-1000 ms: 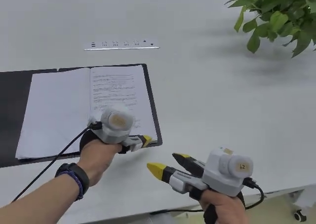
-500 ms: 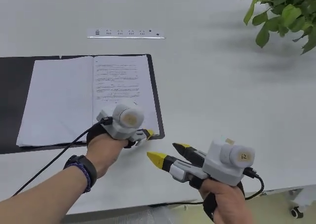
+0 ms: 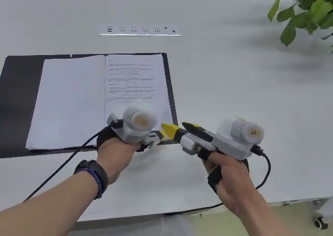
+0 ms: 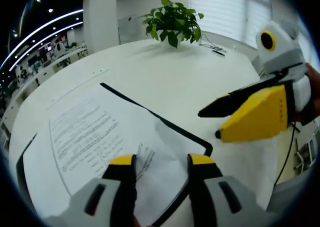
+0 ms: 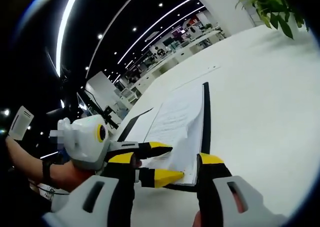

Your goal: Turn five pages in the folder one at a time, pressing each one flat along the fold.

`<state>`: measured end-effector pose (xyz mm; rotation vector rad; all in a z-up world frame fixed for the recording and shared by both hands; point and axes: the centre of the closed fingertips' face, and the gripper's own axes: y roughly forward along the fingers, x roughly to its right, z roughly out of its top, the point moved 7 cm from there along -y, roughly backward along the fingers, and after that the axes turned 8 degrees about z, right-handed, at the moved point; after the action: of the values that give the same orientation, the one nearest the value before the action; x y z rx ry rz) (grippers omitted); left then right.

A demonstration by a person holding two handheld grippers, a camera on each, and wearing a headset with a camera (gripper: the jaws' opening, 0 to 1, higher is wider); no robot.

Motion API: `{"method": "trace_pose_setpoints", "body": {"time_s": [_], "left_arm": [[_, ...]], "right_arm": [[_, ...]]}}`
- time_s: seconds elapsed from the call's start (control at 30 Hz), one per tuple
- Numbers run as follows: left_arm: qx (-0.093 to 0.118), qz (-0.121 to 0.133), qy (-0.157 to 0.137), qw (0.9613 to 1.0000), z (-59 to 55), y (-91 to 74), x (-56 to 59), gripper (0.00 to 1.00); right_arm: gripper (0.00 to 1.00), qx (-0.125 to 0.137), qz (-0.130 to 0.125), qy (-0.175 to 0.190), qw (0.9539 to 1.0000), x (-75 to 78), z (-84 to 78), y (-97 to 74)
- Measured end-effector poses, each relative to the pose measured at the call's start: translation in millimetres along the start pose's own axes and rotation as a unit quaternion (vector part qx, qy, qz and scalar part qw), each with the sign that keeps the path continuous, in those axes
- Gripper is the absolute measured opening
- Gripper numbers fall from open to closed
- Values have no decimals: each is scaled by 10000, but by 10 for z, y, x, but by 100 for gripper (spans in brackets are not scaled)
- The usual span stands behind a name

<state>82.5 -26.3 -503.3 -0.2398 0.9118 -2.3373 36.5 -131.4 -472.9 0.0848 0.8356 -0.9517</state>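
plant (image 3: pixel 304 10): cut off by the top and right edges of the head view.
power strip (image 3: pixel 139 31): sockets too small to be told apart.
printed page (image 3: pixel 136 82): its lines of text are too small to be read.
folder (image 3: pixel 15 90): its near right corner is covered in the head view by the left gripper (image 3: pixel 156 137).
left gripper tips: largely hidden in the head view behind its own body and the right gripper (image 3: pixel 178 127); contact with the page cannot be told.

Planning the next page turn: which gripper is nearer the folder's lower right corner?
Left. The left gripper sits over the folder at that corner; the right gripper hovers beside it.
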Motion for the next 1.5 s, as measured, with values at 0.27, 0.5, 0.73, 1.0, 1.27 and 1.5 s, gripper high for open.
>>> {"method": "trace_pose_setpoints", "body": {"time_s": [0.27,0.5,0.73,1.0,1.27,1.5], "left_arm": [[14,-78,-55,10000,10,-4,-37,35],[10,-199,-279,9994,22,-12,-39,38],[0,-266,-662,9974,13,-47,-35,41],[-204,-384,-592,9973,-30,-207,106,56],[-184,-401,-364,9984,-84,-426,170,61],[-142,-315,-240,9991,-100,-653,133,64]], "right_arm": [[44,-12,81,196,9998,192,142,279],[37,103,362,563,9977,224,189,476],[33,-31,285,669,9974,187,103,463],[19,-71,307,792,9964,137,-37,318],[6,11,203,782,9967,71,-112,259],[0,216,70,970,9950,25,-109,258]]}}
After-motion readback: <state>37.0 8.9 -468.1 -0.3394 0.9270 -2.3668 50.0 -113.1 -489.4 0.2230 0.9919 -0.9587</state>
